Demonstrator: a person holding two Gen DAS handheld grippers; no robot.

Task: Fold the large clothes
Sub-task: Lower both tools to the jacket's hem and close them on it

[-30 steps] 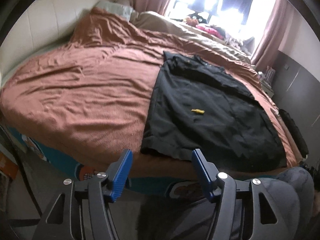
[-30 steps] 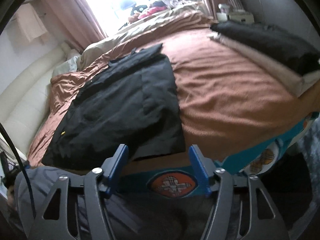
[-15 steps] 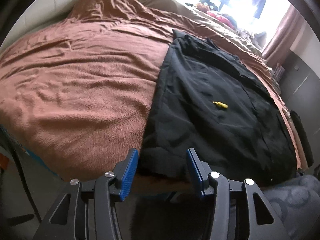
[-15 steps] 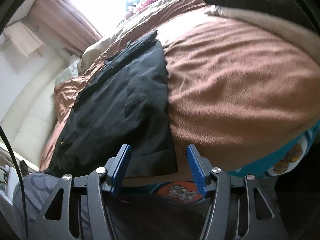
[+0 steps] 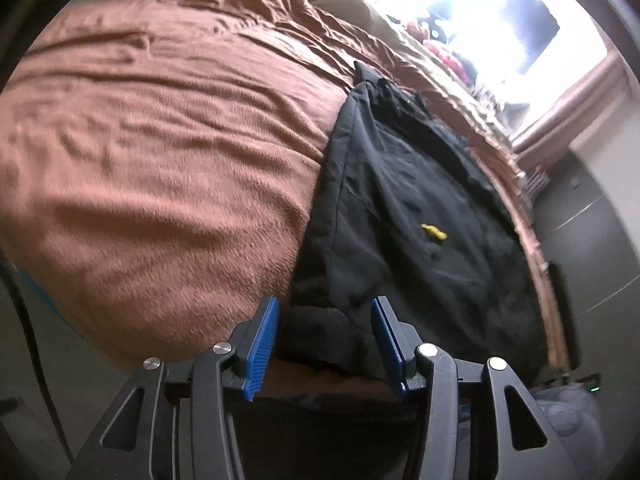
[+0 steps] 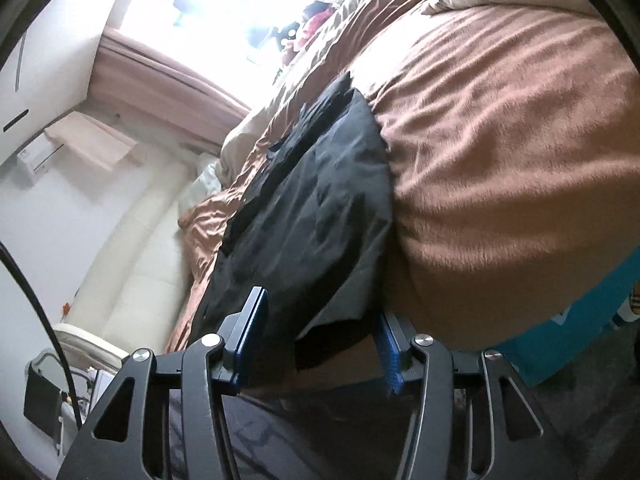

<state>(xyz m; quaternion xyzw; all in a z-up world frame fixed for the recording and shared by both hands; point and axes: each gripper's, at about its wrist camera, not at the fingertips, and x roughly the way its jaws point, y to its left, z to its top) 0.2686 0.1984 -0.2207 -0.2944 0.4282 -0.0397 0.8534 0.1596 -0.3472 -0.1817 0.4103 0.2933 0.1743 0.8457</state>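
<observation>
A rust-brown blanket (image 5: 168, 152) covers the bed; what looks like clutter (image 5: 444, 46) lines the bright window (image 6: 208, 4).

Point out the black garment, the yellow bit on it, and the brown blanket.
Black garment (image 5: 420, 200): left wrist view, middle of its spread panel.
Yellow bit (image 5: 434, 232): left wrist view, its centre, lying on the garment.
Brown blanket (image 6: 500, 152): right wrist view, bare stretch right of the garment.
</observation>
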